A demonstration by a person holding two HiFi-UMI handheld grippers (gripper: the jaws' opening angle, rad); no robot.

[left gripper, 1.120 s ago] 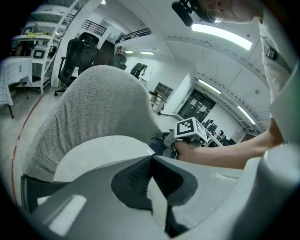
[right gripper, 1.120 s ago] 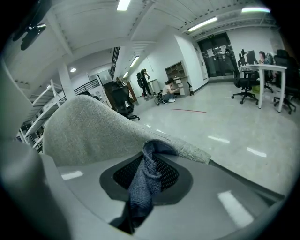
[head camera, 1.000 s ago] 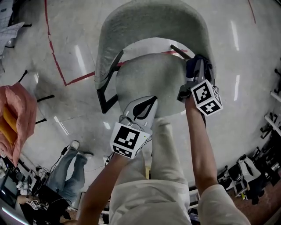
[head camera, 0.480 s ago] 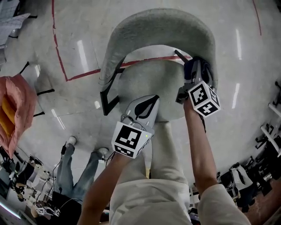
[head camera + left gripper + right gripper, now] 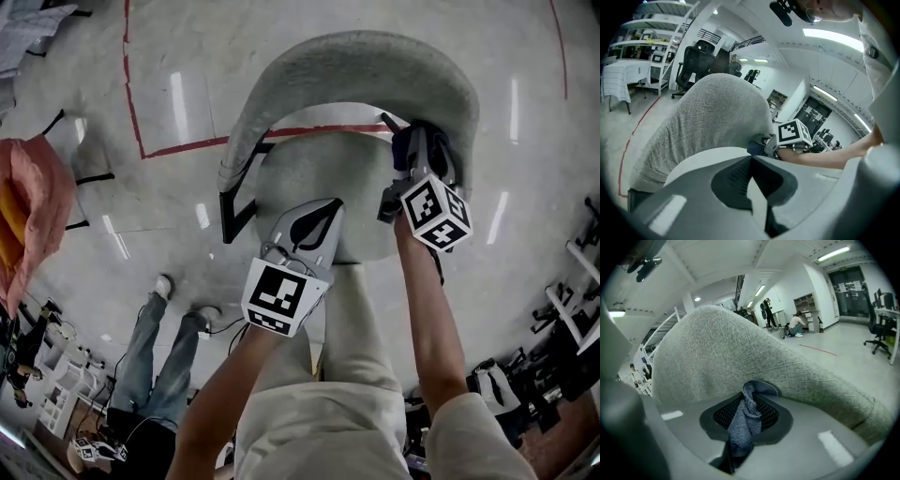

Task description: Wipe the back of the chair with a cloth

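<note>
Grey fuzzy-fabric chair (image 5: 366, 66) with the curved backrest sits on the shiny pale floor (image 5: 169, 56), right in front of the person. Right gripper (image 5: 419, 141) is up against the inside of that backrest, near its right end. Its jaws are clamped on a small blue-grey knit cloth (image 5: 746, 418), and the bunched top of the cloth touches the fabric. Left gripper (image 5: 317, 217) hangs over the front of the round seat (image 5: 319, 169), jaws pressed together with nothing in them, apart from the backrest. Red tape line (image 5: 187, 145) runs across the floor beyond the chair.
</note>
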